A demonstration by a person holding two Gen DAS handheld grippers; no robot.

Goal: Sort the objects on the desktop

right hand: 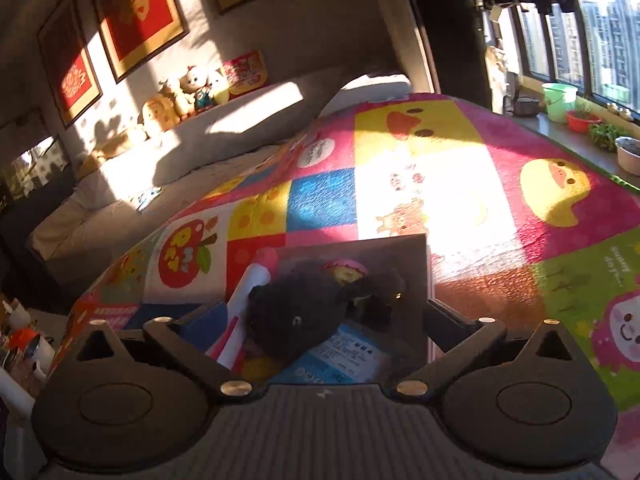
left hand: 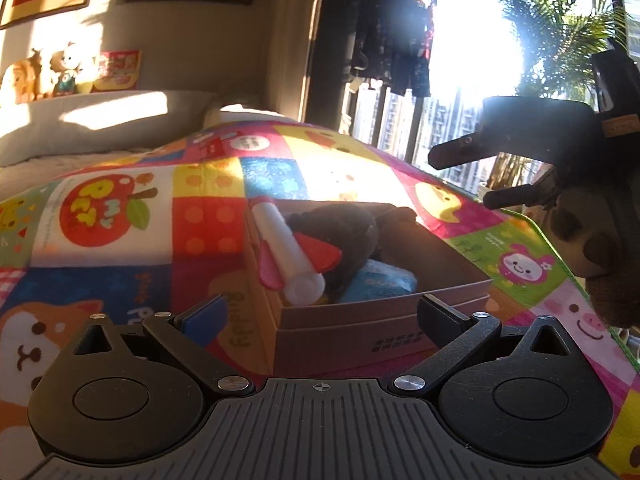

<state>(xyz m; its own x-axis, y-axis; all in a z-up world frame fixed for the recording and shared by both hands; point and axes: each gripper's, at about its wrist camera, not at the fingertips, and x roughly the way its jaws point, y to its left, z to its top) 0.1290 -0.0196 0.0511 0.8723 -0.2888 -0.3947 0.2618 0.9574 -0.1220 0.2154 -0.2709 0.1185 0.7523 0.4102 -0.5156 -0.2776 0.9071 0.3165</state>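
Now we judge that the sorting is nearly done, so we should lift both grippers straight up and not catch the box [left hand: 384,320] walls. The left gripper [left hand: 320,312] and right gripper [right hand: 320,312] have their jaws apart and empty. The black plush toy [right hand: 304,304], white roll [left hand: 288,252] and blue packet [left hand: 380,282] lie inside the box on the blanket [left hand: 120,220], just ahead of the jaws.

Both wrist views toward box [left hand: 384,280]
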